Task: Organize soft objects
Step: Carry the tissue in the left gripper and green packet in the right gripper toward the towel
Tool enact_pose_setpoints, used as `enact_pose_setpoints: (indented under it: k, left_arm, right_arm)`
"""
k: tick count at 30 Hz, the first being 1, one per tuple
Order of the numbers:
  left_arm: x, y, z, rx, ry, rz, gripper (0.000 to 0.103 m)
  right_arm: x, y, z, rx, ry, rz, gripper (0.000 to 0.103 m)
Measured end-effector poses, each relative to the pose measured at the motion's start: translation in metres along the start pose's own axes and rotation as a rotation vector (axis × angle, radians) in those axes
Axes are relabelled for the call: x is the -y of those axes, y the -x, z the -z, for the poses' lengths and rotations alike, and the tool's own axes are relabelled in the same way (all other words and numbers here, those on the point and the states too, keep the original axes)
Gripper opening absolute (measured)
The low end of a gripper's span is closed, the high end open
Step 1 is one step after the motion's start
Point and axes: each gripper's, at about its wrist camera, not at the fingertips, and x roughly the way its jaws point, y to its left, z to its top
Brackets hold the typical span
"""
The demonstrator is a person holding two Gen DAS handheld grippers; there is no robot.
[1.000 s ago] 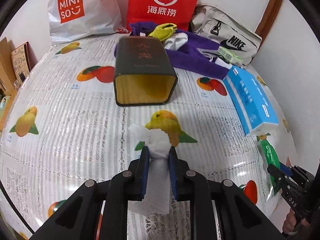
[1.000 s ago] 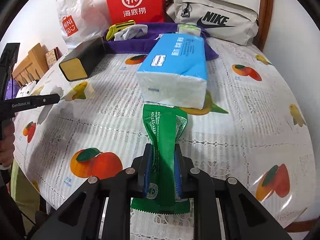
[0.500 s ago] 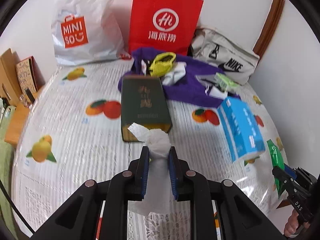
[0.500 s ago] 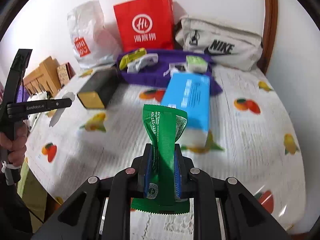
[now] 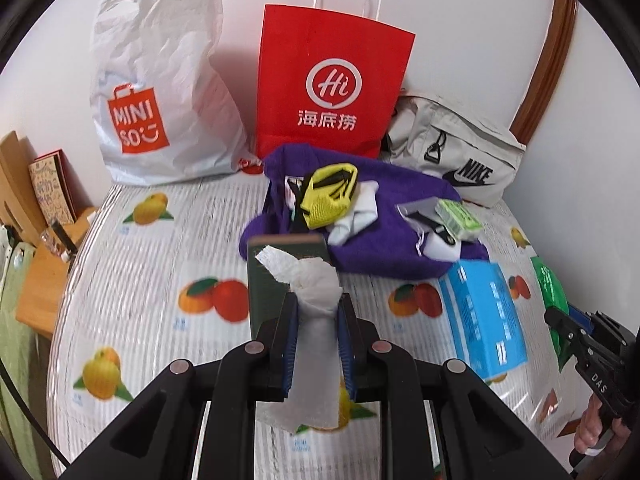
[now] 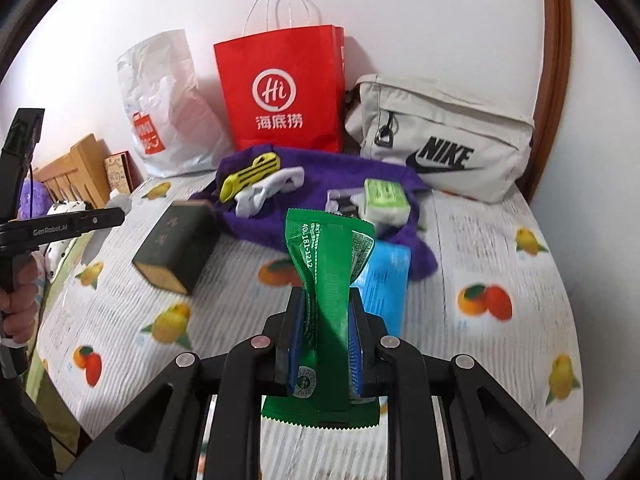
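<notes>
My left gripper (image 5: pixel 318 308) is shut on a crumpled white tissue (image 5: pixel 310 280), held above the fruit-print table (image 5: pixel 160 264). My right gripper (image 6: pixel 326 304) is shut on a green foil packet (image 6: pixel 326 256), also lifted over the table. The right gripper with its green packet (image 5: pixel 550 284) shows at the right edge of the left wrist view. A dark green box (image 6: pixel 176 244) lies on its side on the table. Beside it lies a blue tissue pack (image 5: pixel 486 312). Behind them a purple cloth (image 5: pixel 384 224) carries a yellow item (image 5: pixel 328 194), white socks (image 6: pixel 268 190) and a small green pack (image 6: pixel 386 198).
Against the back wall stand a white plastic shopping bag (image 5: pixel 156 92), a red paper bag (image 5: pixel 332 84) and a grey sling bag (image 6: pixel 444 140). A wooden shelf (image 5: pixel 36 280) stands left of the table. A hand (image 6: pixel 18 308) holds the left gripper's handle.
Both grippers rose and pulled back from the table, each keeping its object. The bags at the back wall came fully into view, and the box and tissue pack look smaller.
</notes>
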Motion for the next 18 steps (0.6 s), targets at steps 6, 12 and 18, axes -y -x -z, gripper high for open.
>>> enact_pose_setpoints:
  k: [6,12,18]
  left_arm:
    - [-0.002,-0.019,-0.028,0.000,-0.014,0.014,0.018]
    - [-0.001,-0.038,-0.051,0.003,-0.029,0.019,0.018]
    - [-0.003,-0.064,-0.069,-0.019,-0.025,0.019,0.018]
  right_arm:
    - [0.006,-0.027,-0.030,0.007,-0.006,0.001,0.020]
    - [0.011,-0.046,-0.054,0.022,-0.015,0.005,0.020]
    - [0.017,-0.066,-0.072,0.025,-0.015,0.010,0.020]
